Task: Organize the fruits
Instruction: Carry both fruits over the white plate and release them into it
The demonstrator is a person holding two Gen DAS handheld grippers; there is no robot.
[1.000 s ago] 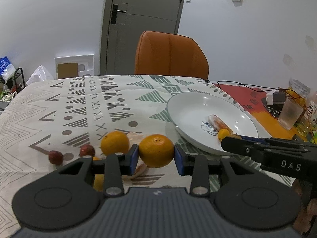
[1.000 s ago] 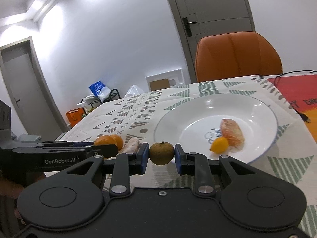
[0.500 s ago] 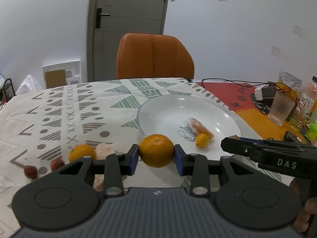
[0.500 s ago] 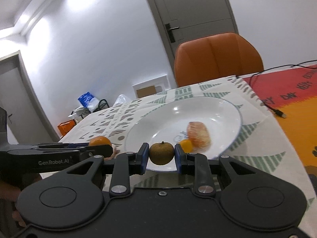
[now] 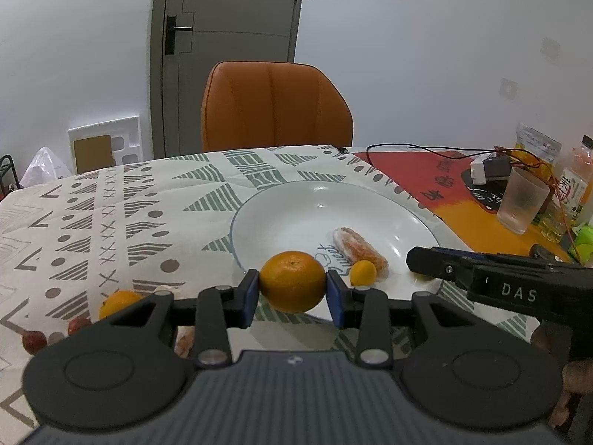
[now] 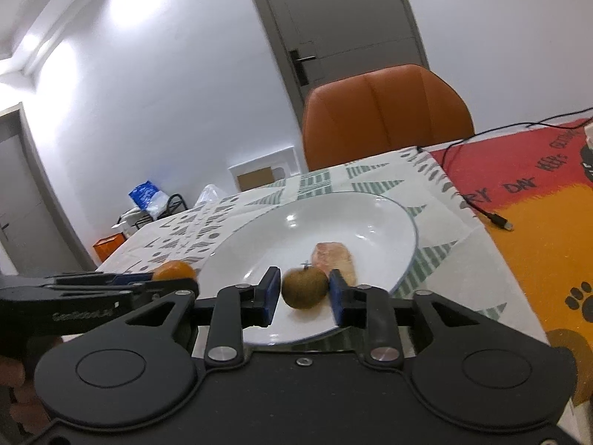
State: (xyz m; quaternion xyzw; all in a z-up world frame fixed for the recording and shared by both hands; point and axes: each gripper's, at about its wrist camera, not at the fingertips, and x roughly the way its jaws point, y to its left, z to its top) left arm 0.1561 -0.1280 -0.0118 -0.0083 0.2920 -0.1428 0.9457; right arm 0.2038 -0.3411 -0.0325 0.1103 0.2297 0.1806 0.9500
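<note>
Home dining rm: patterned tablecloth (image 5: 111,215), orange chair (image 5: 274,107), door (image 5: 229,55), plate (image 5: 333,207).

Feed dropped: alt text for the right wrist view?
The right tool has just been opening its jaws around a small brown fruit over the near edge of the white plate, a gap at the left pad. A peeled citrus piece lies behind it.

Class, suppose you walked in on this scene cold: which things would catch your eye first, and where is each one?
The orange clamped in the left gripper, hanging at the near rim of the white plate. In the right gripper, whose jaws have just been opening, a small brown fruit sits over the plate with a gap at the left pad. Behind the table stands an orange chair.
</note>
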